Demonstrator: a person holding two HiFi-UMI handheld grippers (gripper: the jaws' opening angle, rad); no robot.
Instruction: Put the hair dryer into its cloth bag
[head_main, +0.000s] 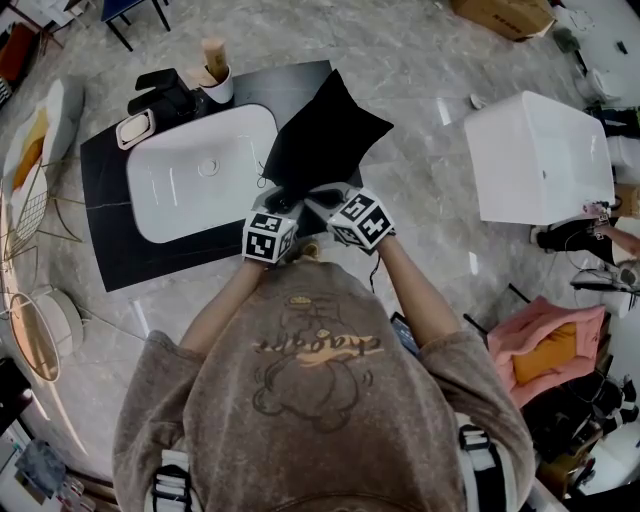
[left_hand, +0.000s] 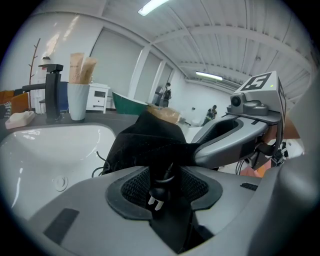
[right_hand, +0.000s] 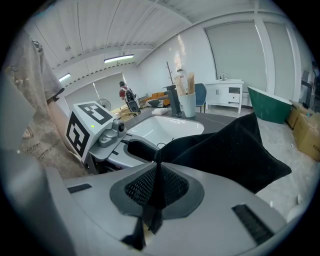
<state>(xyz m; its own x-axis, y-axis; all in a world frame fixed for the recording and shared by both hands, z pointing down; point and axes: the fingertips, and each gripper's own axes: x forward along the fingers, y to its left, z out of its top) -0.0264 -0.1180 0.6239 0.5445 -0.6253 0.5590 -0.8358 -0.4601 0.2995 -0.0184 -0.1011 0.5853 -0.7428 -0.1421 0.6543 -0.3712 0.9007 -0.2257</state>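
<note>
Head view: 1 black cloth bag (head_main: 325, 135) lies on 1 dark counter (head_main: 110, 250), just right of 1 white basin (head_main: 230, 130). At the far side of the counter stand 1 black faucet (head_main: 165, 95), 1 white cup (head_main: 217, 85) and 1 soap dish (head_main: 133, 129). The 2 tongs meet at the bag's near edge, the left gripper (head_main: 283, 203) beside the right gripper (head_main: 322, 200), each with 1 marker cube. 1 white tub (head_main: 540, 155) stands well apart on the floor to the right.

Left gripper view: the left gripper (left_hand: 162, 187) has its jaws partly apart and clamped on 1 plug (left_hand: 154, 197), whose 2 pale prongs point toward the camera. 1 loop of cord (left_hand: 167, 172) rises from the plug into the cloth bag (left_hand: 145, 145), which bunches just beyond the jaws. The hair dryer's body cannot be seen. The right gripper (left_hand: 235, 135) reaches in from the right and touches the cloth. Behind are the basin (left_hand: 40, 150), the faucet (left_hand: 52, 90) and the cup (left_hand: 78, 100), which holds 2 wooden pieces (left_hand: 82, 67).

Right gripper view: the right gripper (right_hand: 157, 187) is closed tight on 1 thin fold of the cloth bag (right_hand: 235, 150), and the rest of the bag spreads away to the right. The left gripper (right_hand: 87, 130) sits just to the left at the same edge. The basin (right_hand: 160, 127), faucet (right_hand: 174, 100) and cup (right_hand: 188, 104) lie beyond.
</note>
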